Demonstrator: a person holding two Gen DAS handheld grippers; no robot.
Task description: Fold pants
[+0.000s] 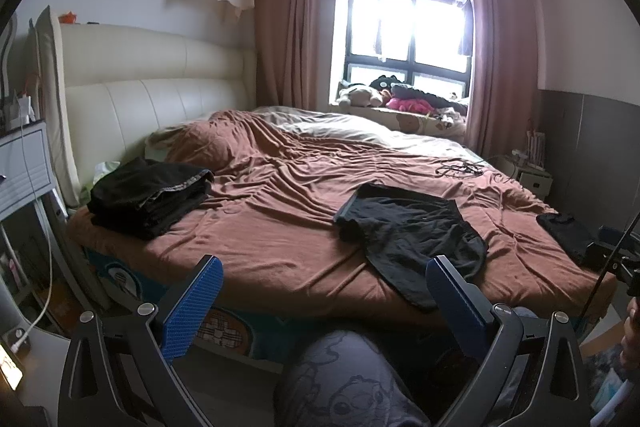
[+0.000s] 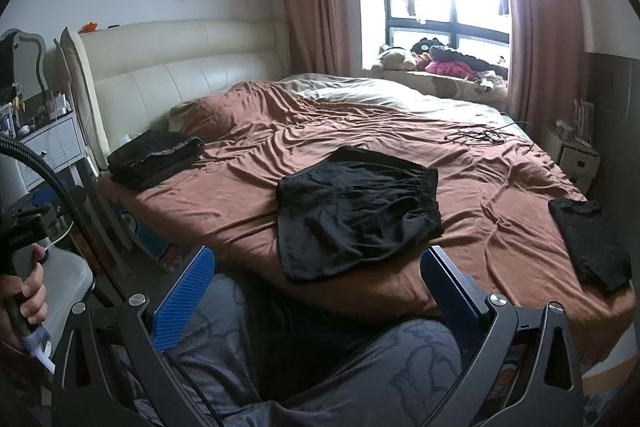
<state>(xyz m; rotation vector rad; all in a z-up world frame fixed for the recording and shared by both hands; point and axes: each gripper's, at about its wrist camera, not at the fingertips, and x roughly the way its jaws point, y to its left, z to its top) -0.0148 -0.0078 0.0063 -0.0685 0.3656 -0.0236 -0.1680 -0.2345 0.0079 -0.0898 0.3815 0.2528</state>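
A pair of black shorts point(image 1: 412, 239) lies spread flat on the brown bedspread point(image 1: 280, 227) near the bed's front edge; it also shows in the right wrist view point(image 2: 352, 211). My left gripper point(image 1: 324, 267) is open and empty, held back from the bed edge, with the shorts ahead and to its right. My right gripper point(image 2: 320, 259) is open and empty, just short of the shorts' near hem. Both have blue pads point(image 1: 196, 307) point(image 2: 184, 303).
A stack of folded dark clothes point(image 1: 148, 195) point(image 2: 154, 159) sits near the cream headboard point(image 1: 160, 95). Another black garment point(image 2: 592, 247) point(image 1: 568, 231) lies at the bed's right edge. Cables point(image 2: 480, 137) lie farther back. A nightstand point(image 1: 24, 167) stands left. My knees point(image 2: 360, 367) are below.
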